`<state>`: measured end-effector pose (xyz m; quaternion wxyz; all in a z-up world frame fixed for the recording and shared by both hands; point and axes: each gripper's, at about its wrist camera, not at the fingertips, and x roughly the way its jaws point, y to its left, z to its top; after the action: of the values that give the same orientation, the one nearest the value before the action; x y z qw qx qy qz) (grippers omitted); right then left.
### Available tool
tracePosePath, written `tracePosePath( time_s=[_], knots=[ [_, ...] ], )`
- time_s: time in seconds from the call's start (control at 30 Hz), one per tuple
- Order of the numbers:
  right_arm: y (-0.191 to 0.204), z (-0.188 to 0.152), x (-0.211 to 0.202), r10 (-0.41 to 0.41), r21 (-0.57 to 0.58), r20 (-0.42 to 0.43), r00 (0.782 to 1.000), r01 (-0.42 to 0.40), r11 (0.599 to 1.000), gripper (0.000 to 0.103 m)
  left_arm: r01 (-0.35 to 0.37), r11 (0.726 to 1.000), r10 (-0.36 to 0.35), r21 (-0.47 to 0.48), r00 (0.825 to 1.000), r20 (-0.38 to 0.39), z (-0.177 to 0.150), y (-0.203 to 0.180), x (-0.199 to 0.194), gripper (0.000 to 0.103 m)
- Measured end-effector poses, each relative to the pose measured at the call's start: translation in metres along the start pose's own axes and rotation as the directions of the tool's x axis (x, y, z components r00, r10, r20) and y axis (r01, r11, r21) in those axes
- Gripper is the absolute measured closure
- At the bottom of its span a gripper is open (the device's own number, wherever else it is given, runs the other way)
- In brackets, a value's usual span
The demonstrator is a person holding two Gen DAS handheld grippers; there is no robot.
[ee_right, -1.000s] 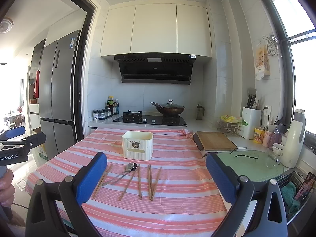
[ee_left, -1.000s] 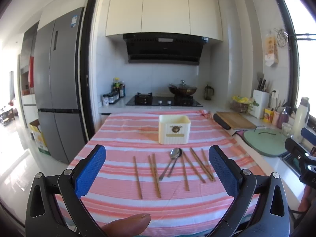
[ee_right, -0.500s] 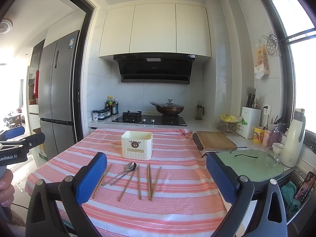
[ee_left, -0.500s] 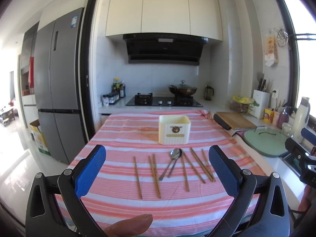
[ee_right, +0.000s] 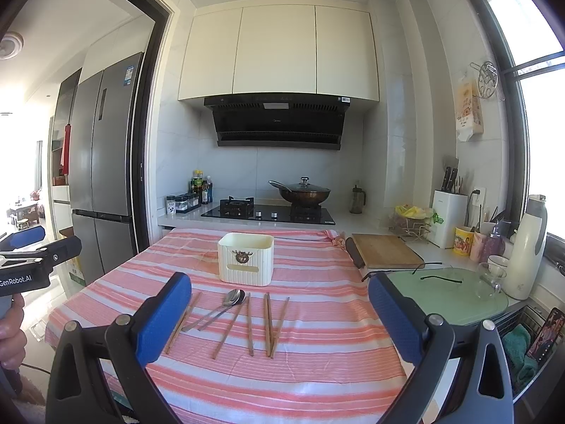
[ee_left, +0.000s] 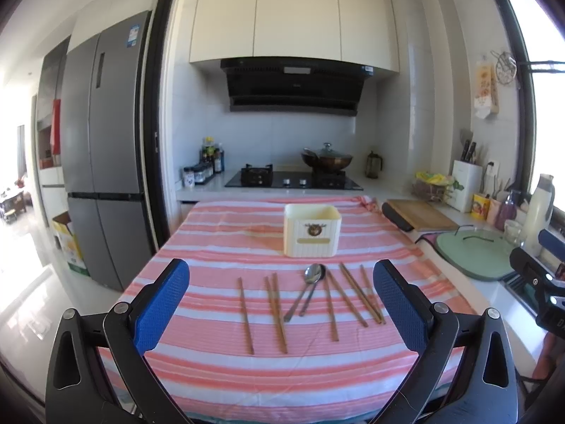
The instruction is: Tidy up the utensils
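While both tongs hang spread and empty, nothing is sorted yet.
Wooden chopsticks [ee_left: 275,312] and two metal spoons [ee_left: 306,291] lie loose in a row on the striped desk [ee_left: 219,371], just before the cream utensil holder [ee_left: 312,230]. Left tongs [ee_left: 280,305] and right tongs [ee_right: 279,319] hover at the near edge. Judgement: grip one stick mid-shaft, drop it upright into the holder.
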<state>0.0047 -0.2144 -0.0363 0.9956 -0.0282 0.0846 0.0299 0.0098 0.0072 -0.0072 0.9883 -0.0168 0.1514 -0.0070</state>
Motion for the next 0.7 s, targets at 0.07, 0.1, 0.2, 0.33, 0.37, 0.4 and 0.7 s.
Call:
tracePosePath(
  time_s=[0.07,0.1,0.2,0.33,0.37,0.4,0.7],
  knots=[
    [0.0001,-0.0003,0.0002,-0.001,0.000,0.001,1.000,0.001,1.000,0.001,0.001,1.000,-0.001,0.001,1.000,0.000,-0.0004,0.0002,0.0003,0.000],
    [0.0000,0.0000,0.0001,-0.001,0.000,0.000,1.000,0.001,1.000,0.001,0.001,1.000,-0.001,0.000,1.000,0.000,-0.0004,0.0002,0.0003,0.000],
    [0.0000,-0.0003,0.0001,0.000,0.000,0.001,1.000,0.000,1.000,0.001,-0.001,1.000,0.001,0.000,1.000,0.000,-0.0001,-0.0006,0.0001,0.000],
    [0.0003,-0.0008,0.0000,-0.001,0.001,-0.002,1.000,0.001,1.000,0.001,-0.002,1.000,0.002,-0.003,1.000,-0.001,-0.0010,-0.0011,0.0008,0.000],
    [0.0005,-0.0011,-0.0002,-0.001,0.001,-0.002,1.000,0.001,1.000,0.001,-0.002,1.000,0.002,-0.002,1.000,-0.001,-0.0012,-0.0011,0.0009,0.000],
    [0.0004,-0.0012,-0.0004,-0.002,0.001,-0.002,1.000,0.002,1.000,0.001,-0.002,1.000,0.002,-0.002,1.000,-0.001,-0.0011,-0.0010,0.0008,0.000],
    [-0.0005,-0.0019,-0.0005,-0.001,0.000,-0.003,1.000,0.001,1.000,0.001,-0.001,1.000,0.001,-0.002,1.000,-0.004,-0.0024,-0.0013,0.0009,0.000]
  ],
)
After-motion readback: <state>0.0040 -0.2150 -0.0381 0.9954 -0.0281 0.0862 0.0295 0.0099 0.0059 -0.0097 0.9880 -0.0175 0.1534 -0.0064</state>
